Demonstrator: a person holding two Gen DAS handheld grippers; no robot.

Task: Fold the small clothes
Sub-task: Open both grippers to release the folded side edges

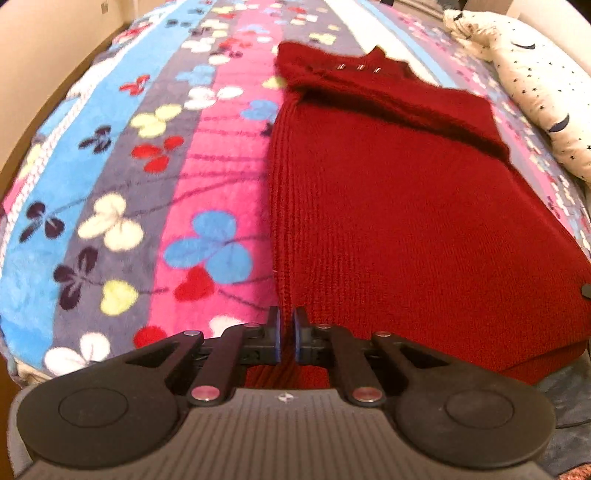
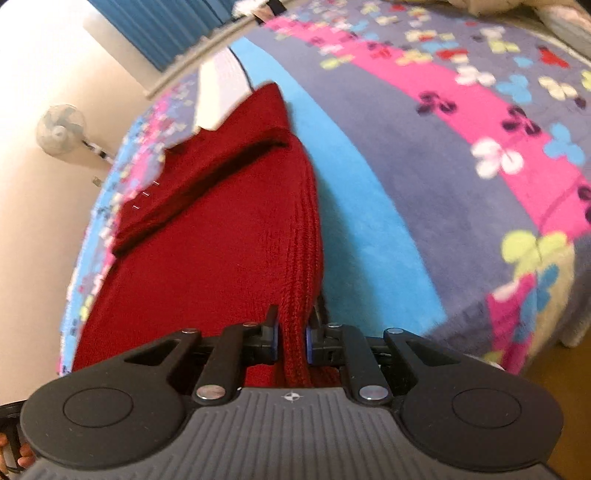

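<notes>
Spread across a bed, a fleece blanket [image 1: 140, 155] striped in blue, grey and pink and scattered with clover shapes. Laid on that blanket, a dark red knitted sweater [image 1: 388, 206], ribbed along its side edges, one sleeve folded across the chest, three small metal fasteners near the collar. At the far right of the left wrist view, a cream pillow [image 1: 535, 85] with small dark marks, cut off by the frame edge. Beyond the bed in the right wrist view, a blue curtain [image 2: 155, 26] and a standing fan [image 2: 61, 127] against a pale wall, both blurred. Nearest the lens, the left gripper [image 1: 287, 334], pads drawn almost together on the sweater's near left edge, the pinched knit only narrowly visible between them. Likewise the right gripper [image 2: 291, 334], clamped on a thick ribbed bunch of the sweater's right edge, the fabric raised off the blanket there. Lower hem of the sweater hidden under both gripper bodies. At the bottom left corner of the right wrist view, fingertips [image 2: 24, 452] of a hand, mostly cut off.
</notes>
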